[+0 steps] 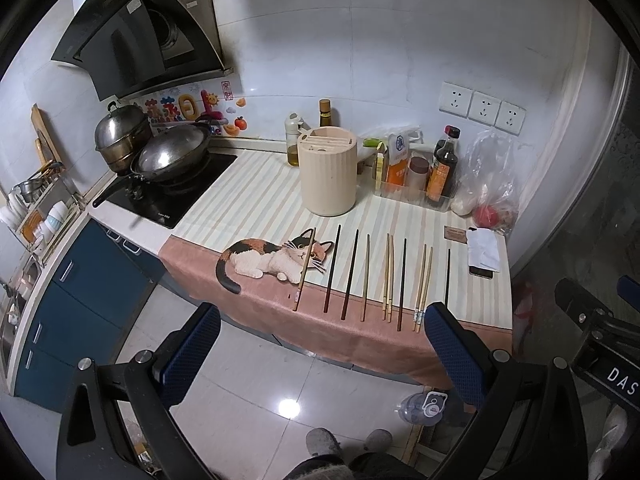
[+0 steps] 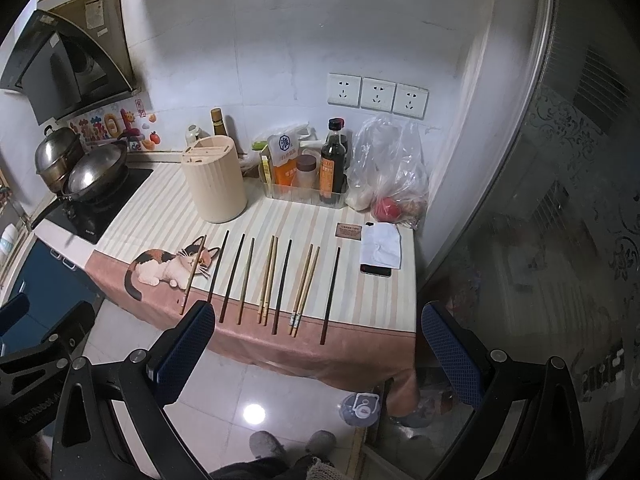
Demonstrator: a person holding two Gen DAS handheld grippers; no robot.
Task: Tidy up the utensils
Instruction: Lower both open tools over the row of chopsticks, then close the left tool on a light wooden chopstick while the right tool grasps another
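I count ten chopsticks in a row mid-frame on the cloth, one holder above. Left gripper, right gripper: both wide, empty.

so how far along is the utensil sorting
Nothing looks done yet: the chopsticks all lie in a row on the cloth, and the beige holder shows none inside. Left claw and right claw are open and empty. Every stick is left.

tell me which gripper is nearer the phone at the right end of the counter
Right, as far as these views show. The right gripper hangs off the counter's front edge, below the phone. The left gripper hangs further left, toward the stove side.
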